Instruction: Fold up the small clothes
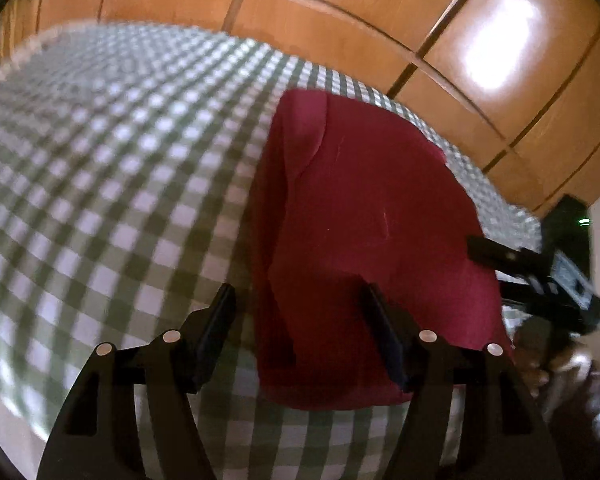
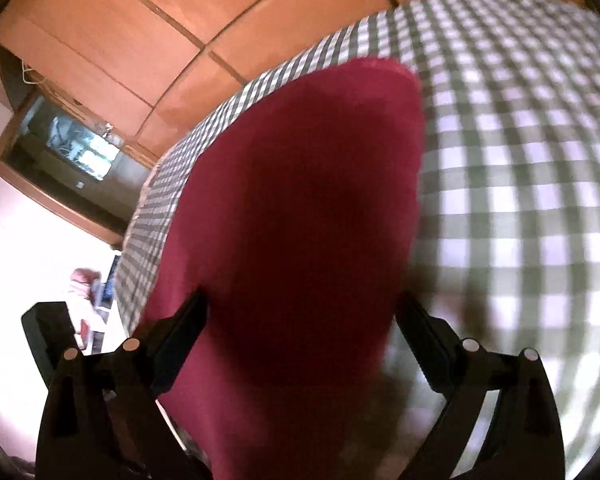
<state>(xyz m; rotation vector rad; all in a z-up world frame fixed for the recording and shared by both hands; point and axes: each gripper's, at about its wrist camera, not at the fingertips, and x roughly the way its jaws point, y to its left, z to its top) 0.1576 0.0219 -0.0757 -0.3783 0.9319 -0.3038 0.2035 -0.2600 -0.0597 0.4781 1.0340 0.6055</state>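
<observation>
A dark red garment [image 1: 372, 232] lies folded flat on the green and white checked cloth [image 1: 100, 184]. My left gripper [image 1: 298, 300] is open and empty, hovering above the garment's near left edge. In the left wrist view my right gripper [image 1: 496, 264] reaches in at the garment's right side. In the right wrist view the same red garment [image 2: 300, 208] fills the middle, and my right gripper [image 2: 300, 312] is open above it, holding nothing. The checked cloth [image 2: 520, 160] spreads to the right.
Orange wooden cupboard doors [image 1: 340, 12] stand behind the bed. A dark screen in a wooden frame [image 2: 64, 148] is at the left of the right wrist view. The bed's edge runs along the garment's left side in that view.
</observation>
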